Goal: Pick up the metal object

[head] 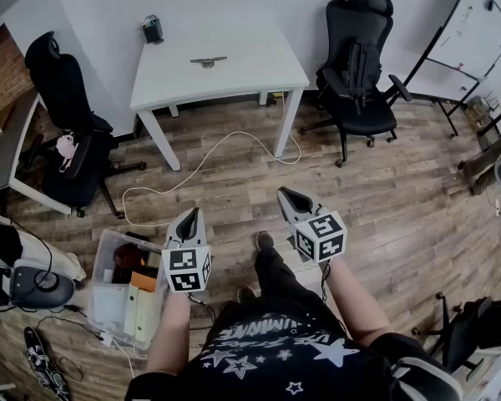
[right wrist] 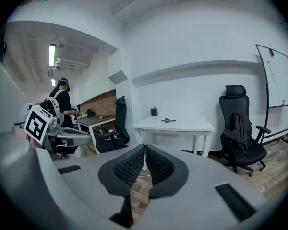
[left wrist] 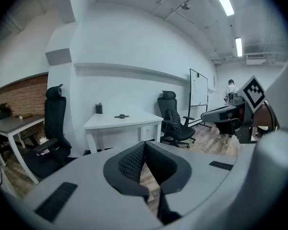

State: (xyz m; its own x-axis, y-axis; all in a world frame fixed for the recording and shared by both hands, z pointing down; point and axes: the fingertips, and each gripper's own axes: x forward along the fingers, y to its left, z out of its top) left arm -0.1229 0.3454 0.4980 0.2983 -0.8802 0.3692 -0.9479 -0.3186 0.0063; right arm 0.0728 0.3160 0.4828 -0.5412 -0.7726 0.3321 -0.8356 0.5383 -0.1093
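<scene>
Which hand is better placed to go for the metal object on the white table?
Left, narrowly. The metal object lies almost straight ahead of the left gripper; the right gripper would reach across. Both stand far from the table, jaws shut.

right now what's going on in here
A person stands on the wood floor with a gripper in each hand. The left gripper and the right gripper are both shut with nothing between their jaws, and both point toward the white table across the room. The metal object lies on the tabletop, well apart from a small dark item at the back corner. Nothing touches it, so the pickup has not begun.
</scene>
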